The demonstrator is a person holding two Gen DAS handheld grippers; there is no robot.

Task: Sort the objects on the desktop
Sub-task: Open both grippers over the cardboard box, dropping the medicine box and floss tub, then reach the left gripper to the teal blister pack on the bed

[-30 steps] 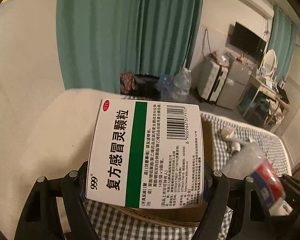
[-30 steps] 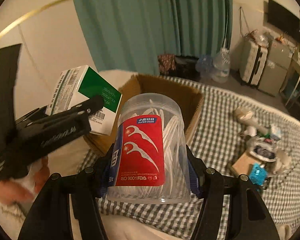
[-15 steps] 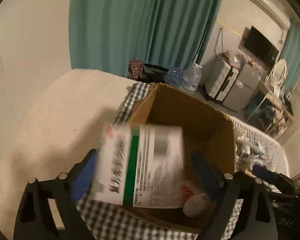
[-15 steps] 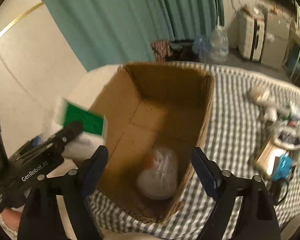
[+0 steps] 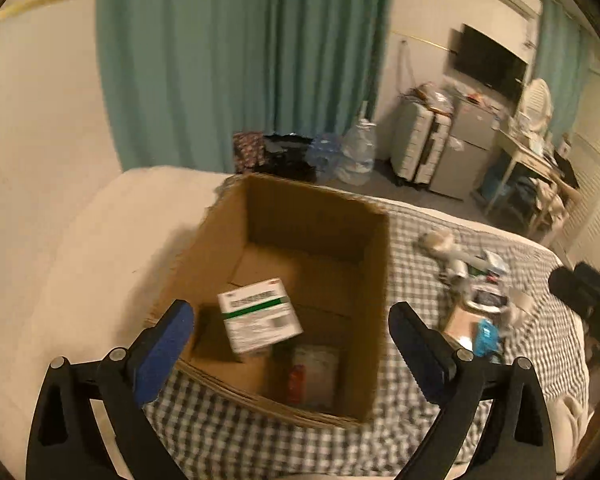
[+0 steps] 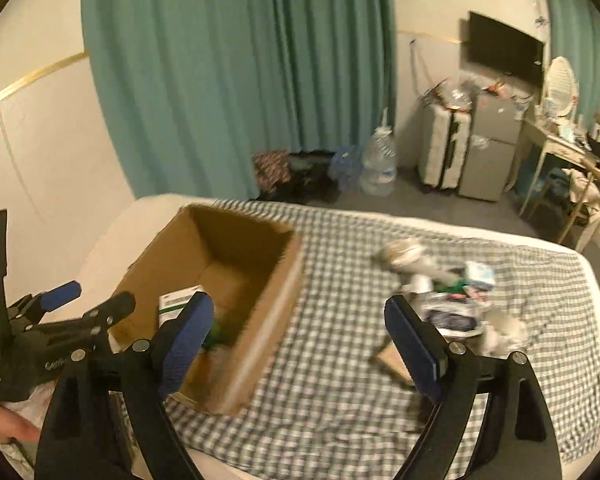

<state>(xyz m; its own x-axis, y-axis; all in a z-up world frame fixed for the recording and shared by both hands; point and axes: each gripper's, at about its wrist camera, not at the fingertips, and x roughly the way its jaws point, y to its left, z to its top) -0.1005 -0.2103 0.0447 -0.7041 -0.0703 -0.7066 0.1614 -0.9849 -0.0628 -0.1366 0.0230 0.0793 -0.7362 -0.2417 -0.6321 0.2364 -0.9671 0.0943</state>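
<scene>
- Both items have left the tools since a second ago: the white medicine box (image 5: 260, 320) with its green stripe, then clamped in the left tool (image 5: 290, 334), now sits inside the cardboard box (image 5: 374, 280), and the clear floss-pick tub (image 5: 314, 372) with its red label, then in the right tool (image 6: 300, 338), lies at the carton's near end.
- The medicine box is tilted, its barcode side facing up, blurred in the left wrist view.
- The left tool's jaws are opening, released, with nothing pressed between the blue pads; they hang above the carton's near edge.
- The right tool's jaws are opening too, empty, over the checked bedspread (image 6: 340, 272) to the right of the carton.
- Further right on the bed, well apart from the carton, lies a blurred heap of small items (image 6: 452, 292).
</scene>
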